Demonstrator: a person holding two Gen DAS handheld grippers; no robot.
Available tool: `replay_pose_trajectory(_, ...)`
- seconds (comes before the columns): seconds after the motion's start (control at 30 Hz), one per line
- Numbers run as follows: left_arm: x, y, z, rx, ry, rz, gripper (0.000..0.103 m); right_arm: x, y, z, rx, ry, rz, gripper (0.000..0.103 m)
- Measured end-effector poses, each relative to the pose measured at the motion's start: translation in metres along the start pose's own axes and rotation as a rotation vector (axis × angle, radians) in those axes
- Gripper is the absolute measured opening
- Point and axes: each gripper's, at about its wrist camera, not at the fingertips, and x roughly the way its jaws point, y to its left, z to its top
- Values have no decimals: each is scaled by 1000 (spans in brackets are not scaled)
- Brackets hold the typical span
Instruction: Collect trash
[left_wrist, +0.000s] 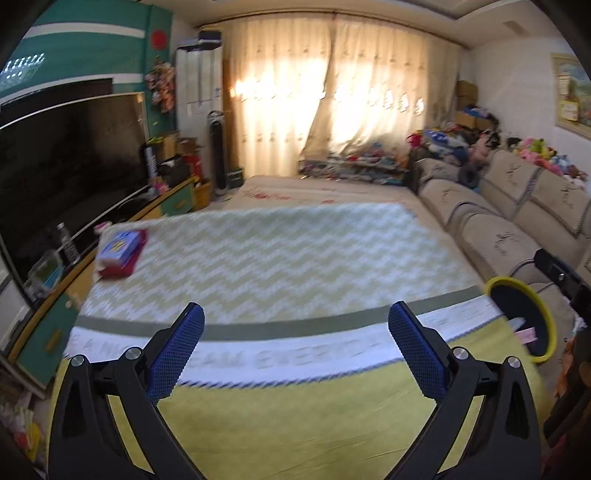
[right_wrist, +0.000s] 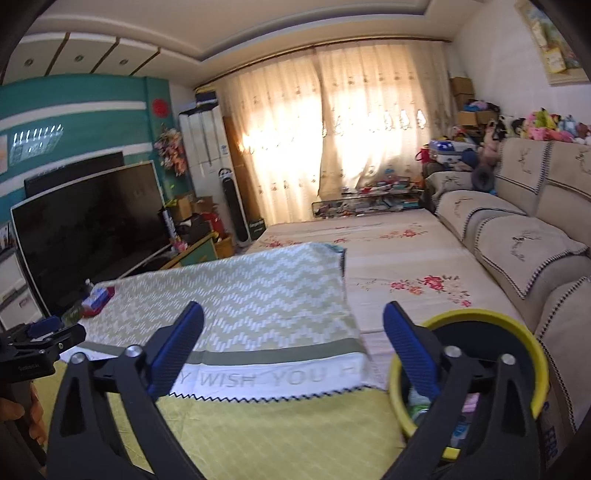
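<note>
Both tongs stand spread and empty as we work over the green zigzag cloth (left_wrist: 277, 258): left gripper (left_wrist: 295, 332), right gripper (right_wrist: 293, 332). Far left of our left tongs lies a red-and-blue packet (left_wrist: 120, 253) at the cloth's edge. Right of our right tongs, partly behind one finger, the yellow-rimmed bin (right_wrist: 532, 332) holds wrappers (right_wrist: 471, 402).

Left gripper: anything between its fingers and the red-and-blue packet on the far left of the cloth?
Nothing. In the left wrist view only bare zigzag cloth lies between the open, empty left gripper and the packet.
</note>
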Motion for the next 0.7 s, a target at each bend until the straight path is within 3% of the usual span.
replay_pose_trajectory(0.13, 14, 45, -14, -33, 59, 62, 98, 37, 26, -5, -34, 105, 31, 96)
replay_pose_trajectory(0.27, 31, 67, -20, -70, 104, 106, 98, 60, 51, -12, -67, 172, 47, 96)
replay_pose_trajectory(0.5, 67, 69, -17, -107, 170, 121, 98, 96, 71, -21, -104, 299, 45, 96)
replay_pose_trajectory(0.7, 82, 68, -17, -113, 227, 99, 98, 118, 70, -30, -89, 404, -12, 96)
